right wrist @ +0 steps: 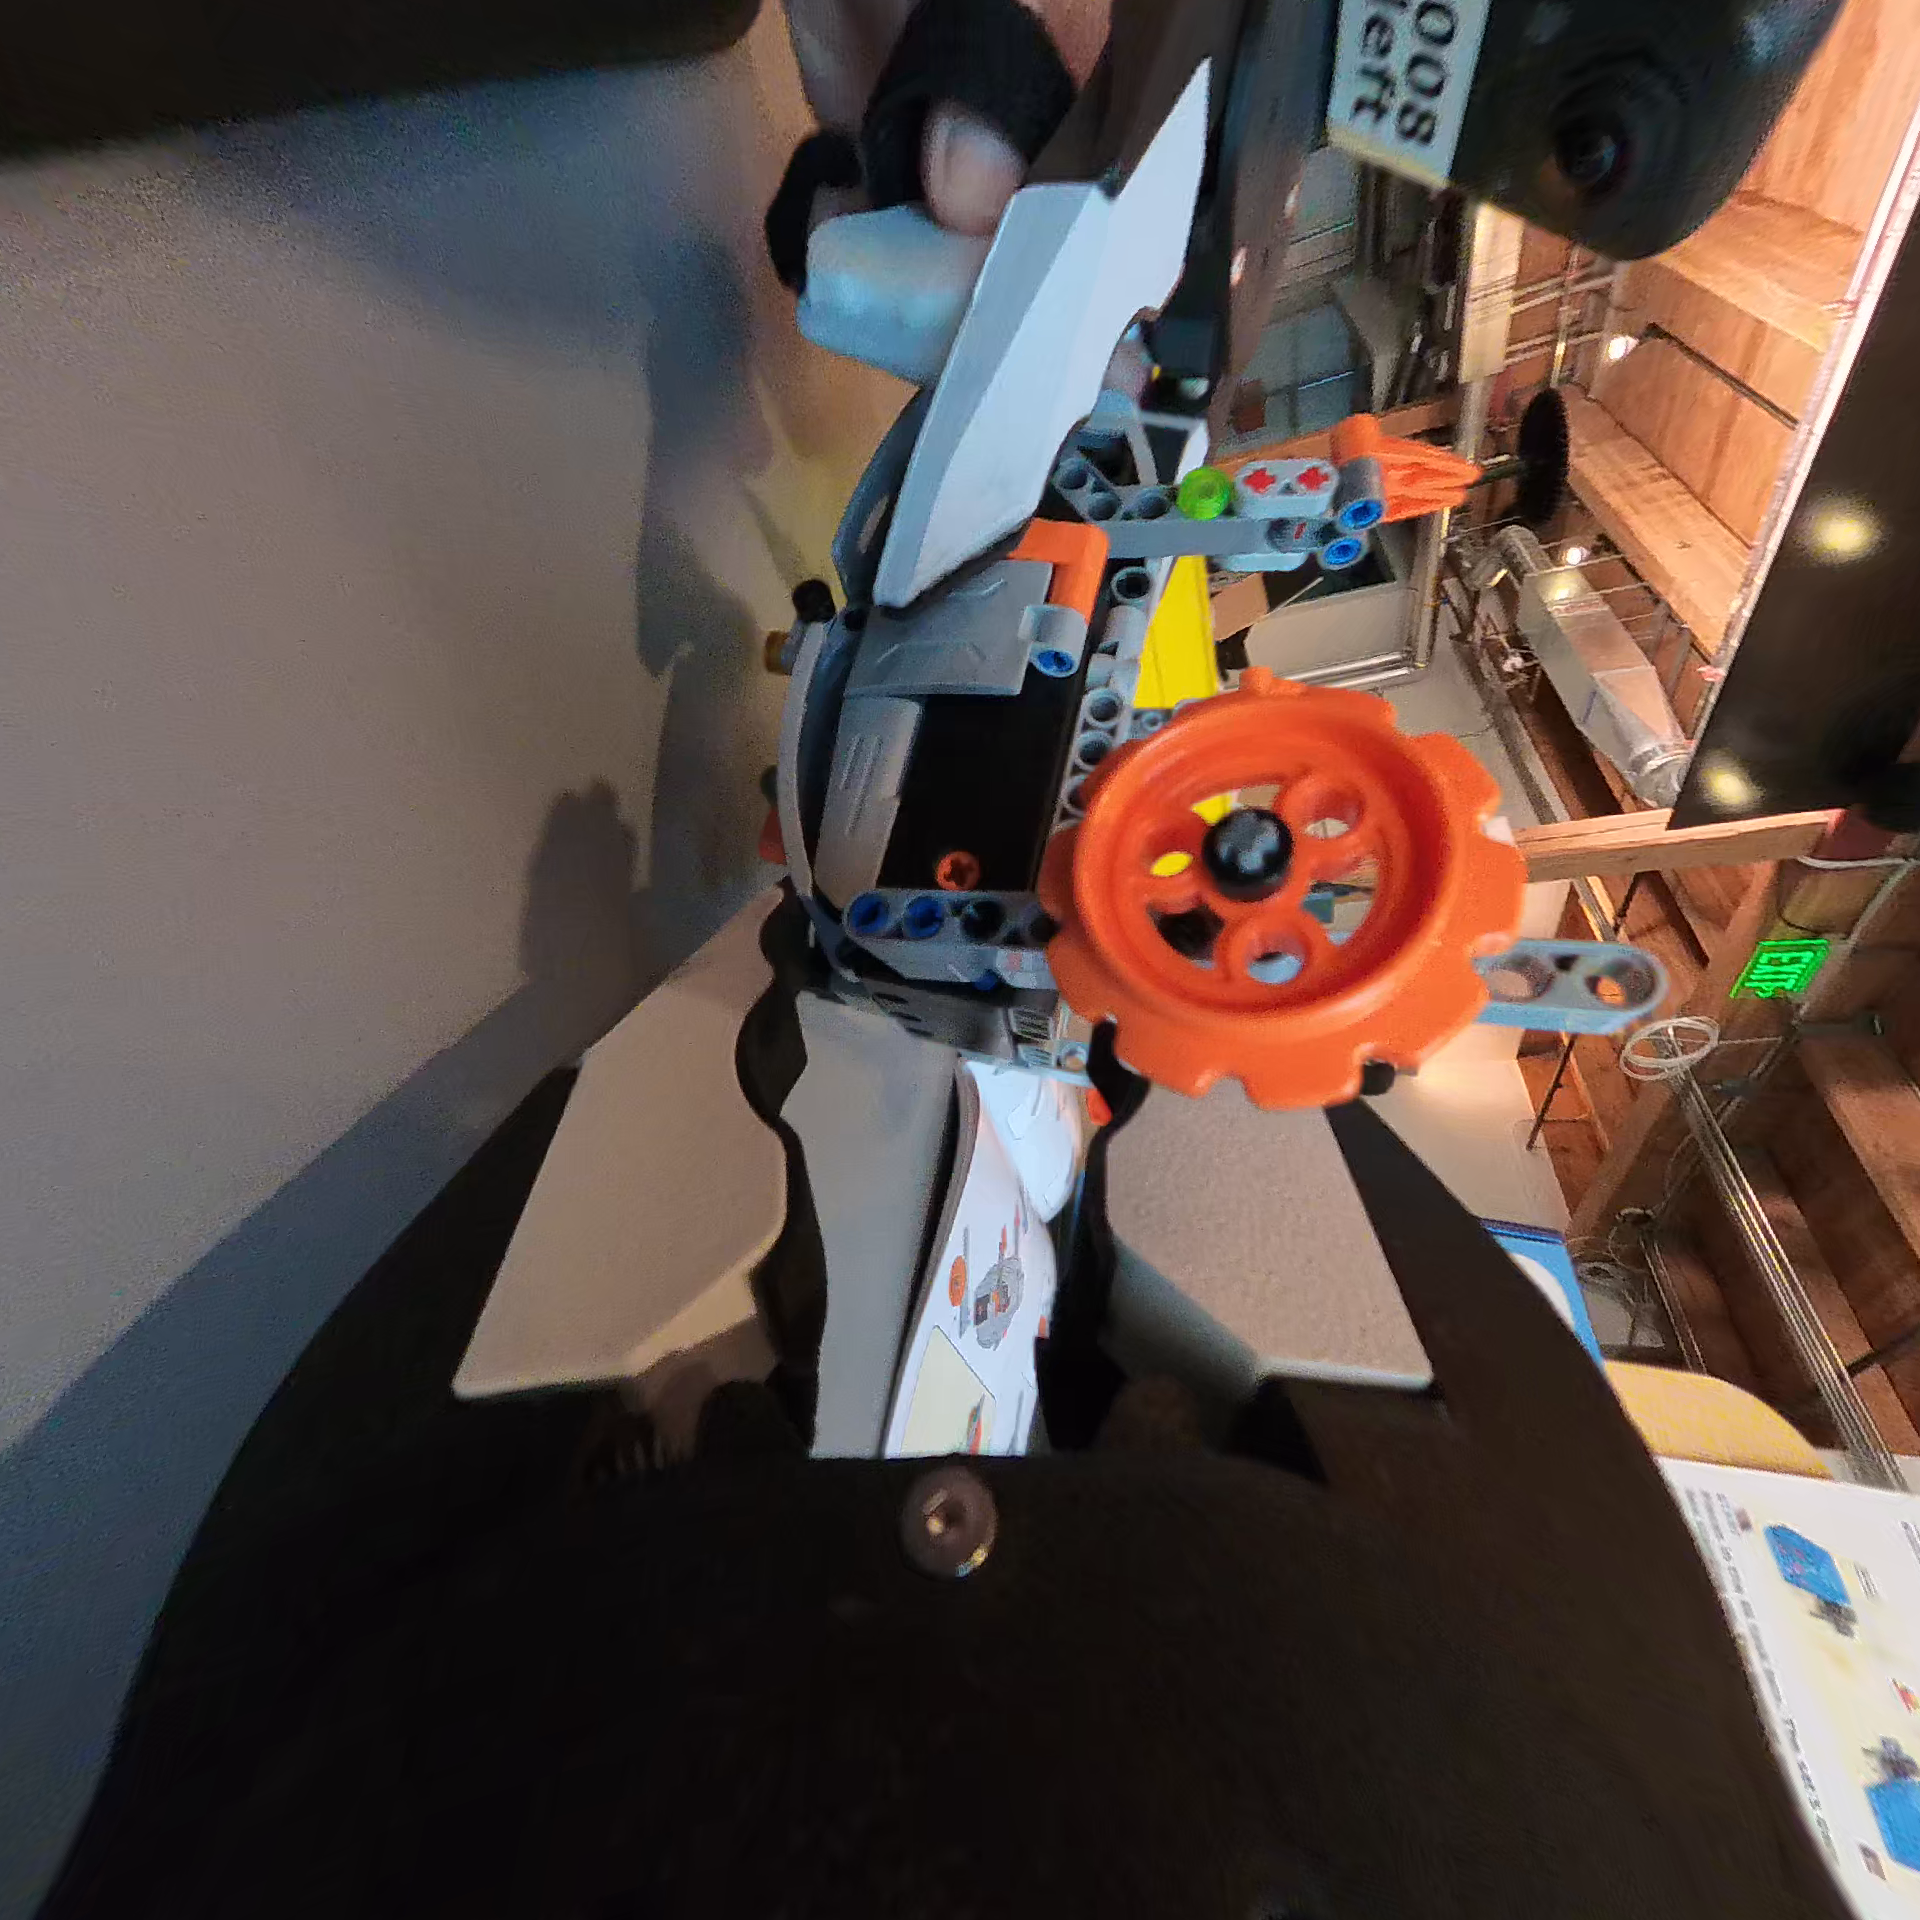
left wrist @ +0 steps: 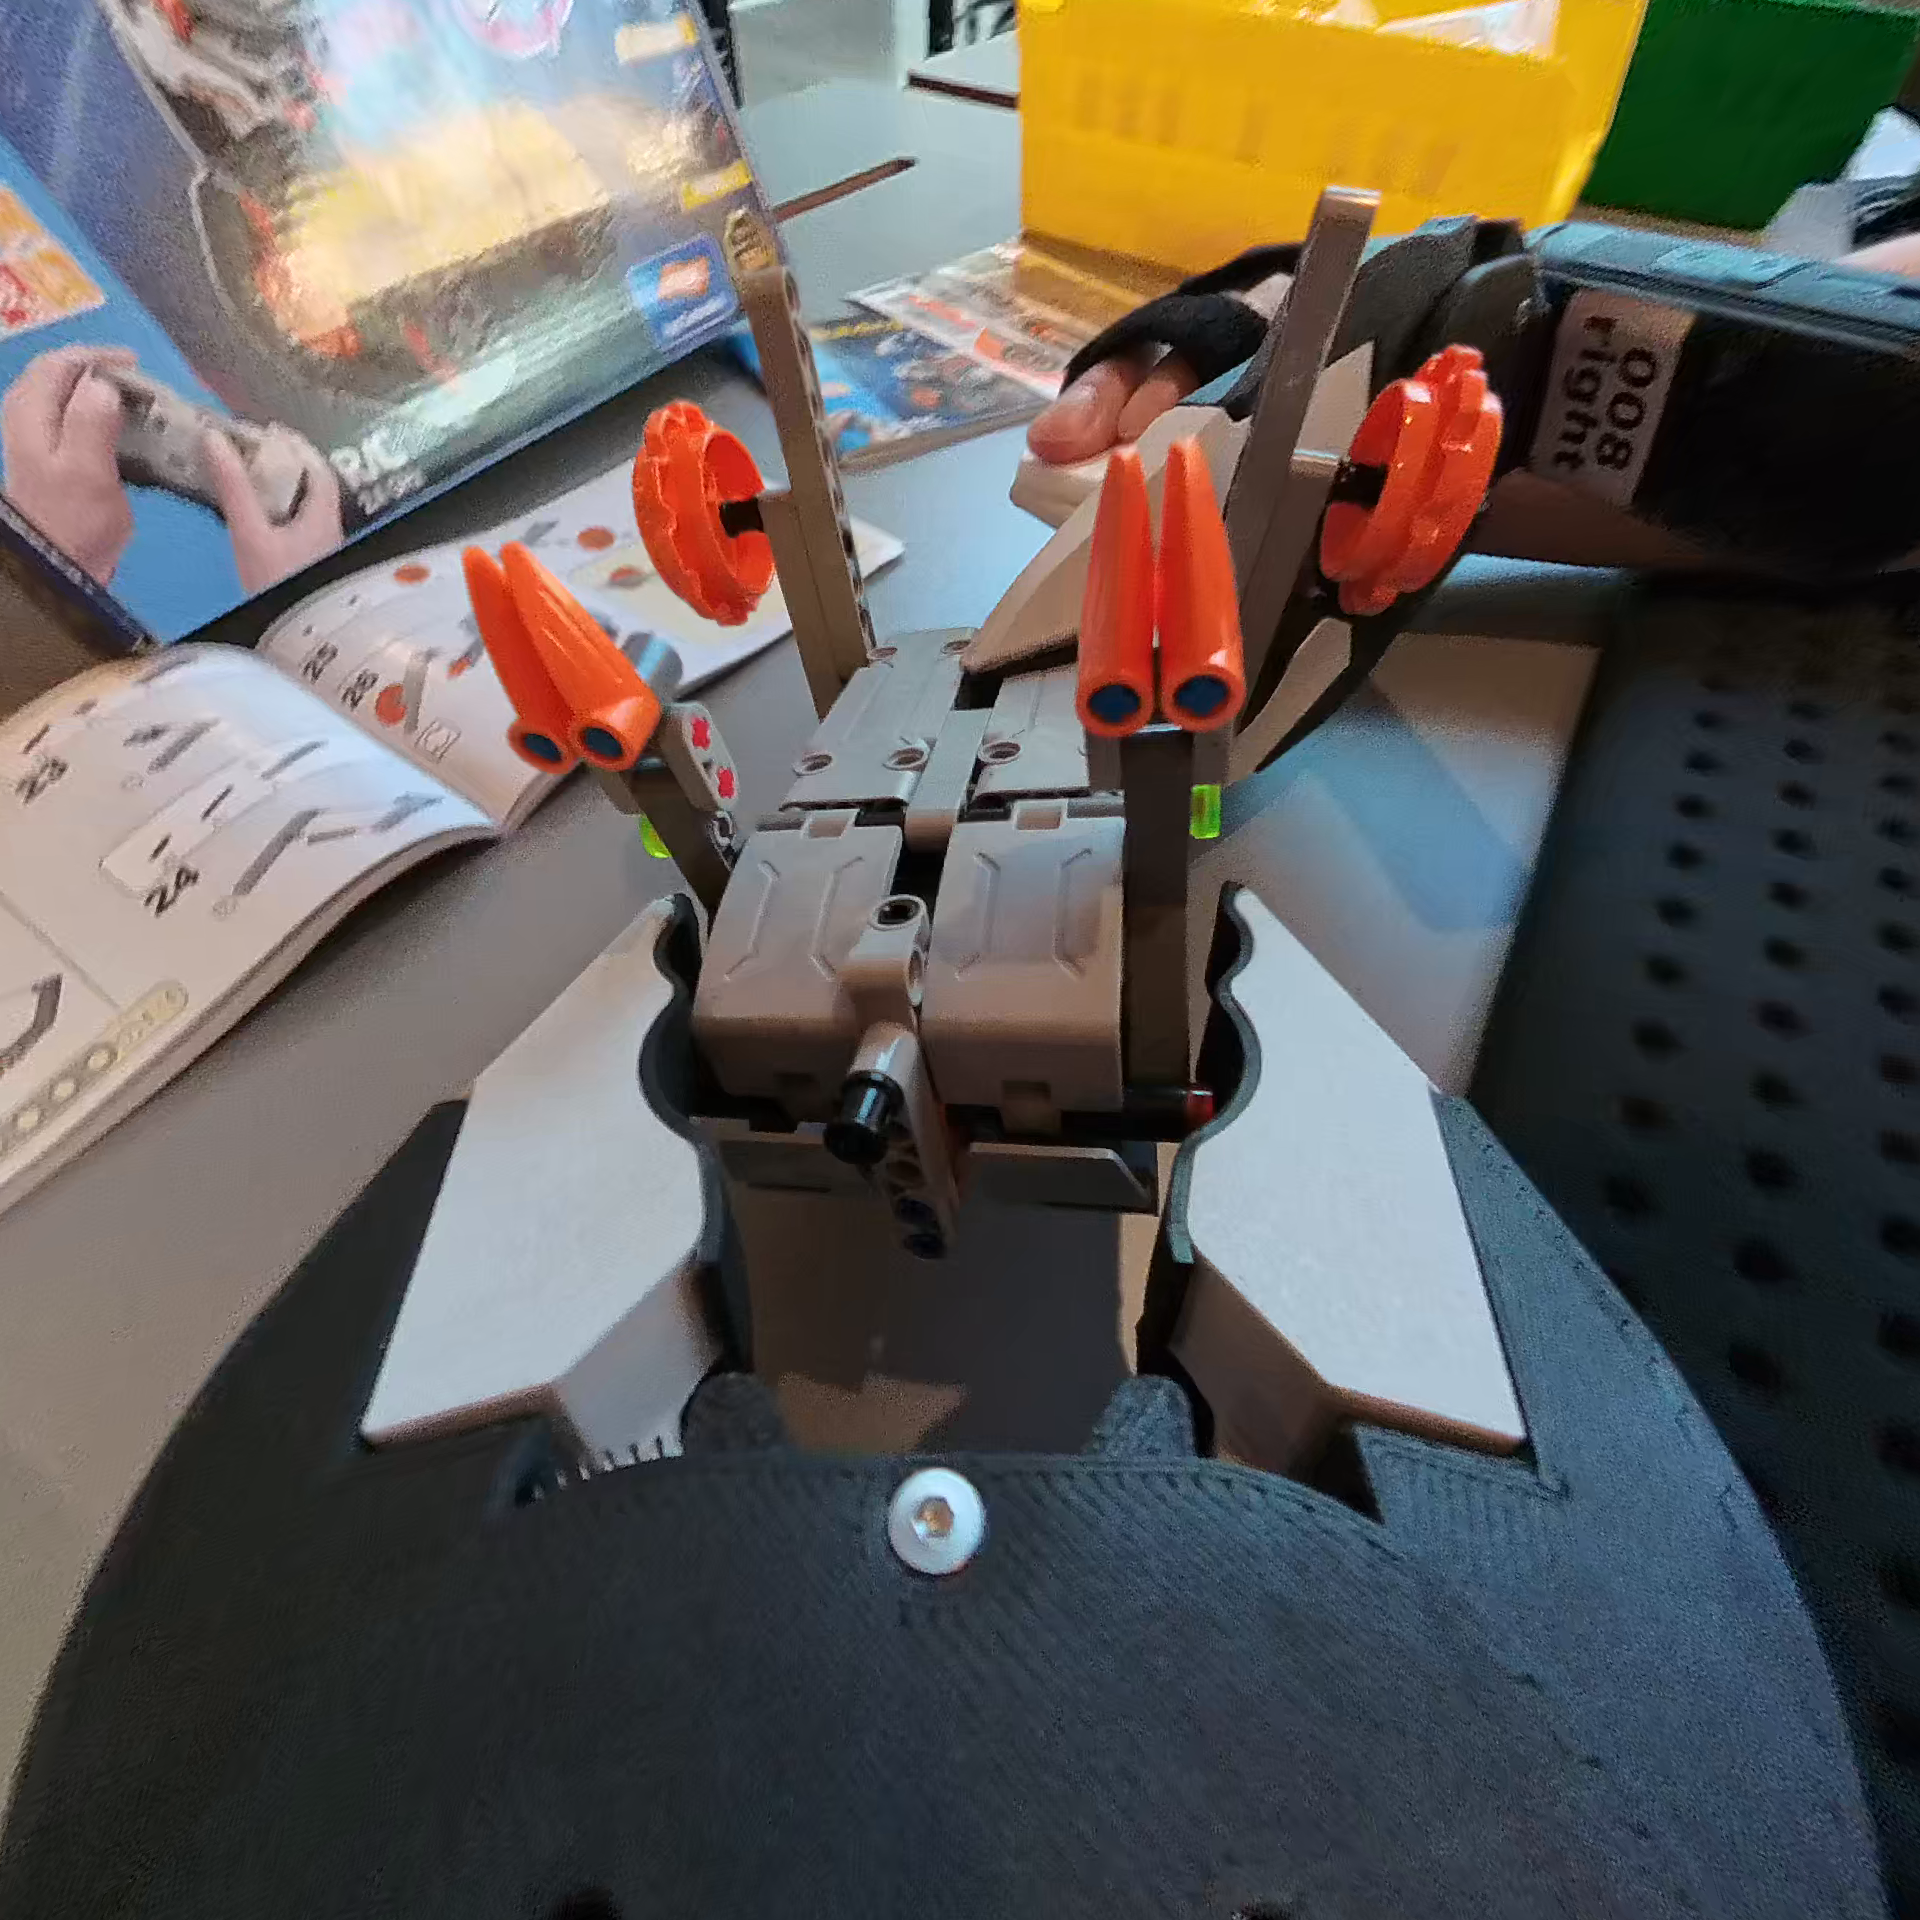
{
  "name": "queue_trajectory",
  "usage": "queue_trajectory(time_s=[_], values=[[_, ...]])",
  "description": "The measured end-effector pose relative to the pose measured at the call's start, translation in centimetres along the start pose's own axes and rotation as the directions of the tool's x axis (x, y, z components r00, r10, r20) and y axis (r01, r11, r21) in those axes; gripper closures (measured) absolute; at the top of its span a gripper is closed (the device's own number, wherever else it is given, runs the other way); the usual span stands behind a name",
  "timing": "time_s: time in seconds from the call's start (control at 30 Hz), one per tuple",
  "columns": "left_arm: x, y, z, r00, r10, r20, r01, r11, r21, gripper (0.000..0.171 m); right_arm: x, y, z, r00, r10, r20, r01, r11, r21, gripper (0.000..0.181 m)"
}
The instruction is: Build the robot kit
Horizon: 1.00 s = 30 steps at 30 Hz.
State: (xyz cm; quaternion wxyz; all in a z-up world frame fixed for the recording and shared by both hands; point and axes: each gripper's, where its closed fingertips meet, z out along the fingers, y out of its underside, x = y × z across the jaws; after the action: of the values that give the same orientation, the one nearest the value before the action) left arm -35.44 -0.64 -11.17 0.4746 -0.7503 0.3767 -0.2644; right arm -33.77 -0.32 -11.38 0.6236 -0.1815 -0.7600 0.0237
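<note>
A grey brick-built model with orange cone spikes and orange toothed wheels is held above the table. My left gripper is shut on the model's blocky grey body, one pale finger on each side. My right gripper comes in from the upper right and closes around the upright grey beam that carries the right orange wheel. In the right wrist view my right gripper clamps the model's edge beside the big orange wheel. The left gripper's pale finger shows above.
A blue toy box leans at the back left. An open instruction booklet lies on the grey table. A yellow bin and a green bin stand behind. A black perforated mat is at right. A gloved hand holds the right gripper. Left and right tips are no more than a few centimetres apart.
</note>
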Motion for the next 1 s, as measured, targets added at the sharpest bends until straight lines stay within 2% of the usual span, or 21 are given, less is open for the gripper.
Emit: queue_trajectory(time_s=[0.17, 0.33, 0.5, 0.6, 0.67, 0.77, 0.87, 1.0], values=[[-0.8, 1.3, 0.1, 0.998, -0.026, 0.065, 0.029, 0.998, -0.052, 0.074, -0.9, 0.7, 1.0, 0.999, -0.031, 0.026, 0.031, 1.000, -0.004, 0.128], [-1.3, 1.8, 0.3, 0.995, -0.082, 0.062, 0.085, 0.995, -0.055, 0.074, -0.2, 1.3, 0.5, 1.000, 0.017, -0.004, -0.017, 1.000, -0.001, 0.127], [-2.0, 2.7, 0.4, 0.991, 0.000, 0.137, 0.016, 0.993, -0.119, 0.074, 0.3, 2.4, -0.6, 0.999, -0.034, -0.024, 0.032, 0.998, -0.055, 0.128], [-2.1, 3.1, 0.3, 0.985, 0.018, 0.170, 0.008, 0.989, -0.147, 0.074, 1.3, 4.6, -2.3, 0.997, -0.042, -0.065, 0.032, 0.988, -0.151, 0.131], [-2.1, 3.4, 0.2, 0.982, -0.004, 0.189, 0.034, 0.987, -0.155, 0.074, 2.5, 6.1, -4.0, 0.993, 0.024, -0.118, -0.050, 0.974, -0.221, 0.133], [-1.9, 3.7, 0.0, 0.974, -0.045, 0.224, 0.081, 0.985, -0.154, 0.074, 2.9, 7.5, -6.9, 0.945, 0.288, -0.157, -0.325, 0.888, -0.324, 0.136], [-1.6, 3.7, -0.1, 0.969, -0.008, 0.246, 0.049, 0.986, -0.161, 0.073, 0.9, 4.8, -9.2, 0.879, 0.467, -0.096, -0.469, 0.810, -0.353, 0.135], [-1.5, 3.6, -0.1, 0.966, 0.029, 0.257, 0.017, 0.984, -0.176, 0.073, -3.0, 0.1, -11.4, 0.885, 0.461, 0.062, -0.408, 0.833, -0.374, 0.140]])
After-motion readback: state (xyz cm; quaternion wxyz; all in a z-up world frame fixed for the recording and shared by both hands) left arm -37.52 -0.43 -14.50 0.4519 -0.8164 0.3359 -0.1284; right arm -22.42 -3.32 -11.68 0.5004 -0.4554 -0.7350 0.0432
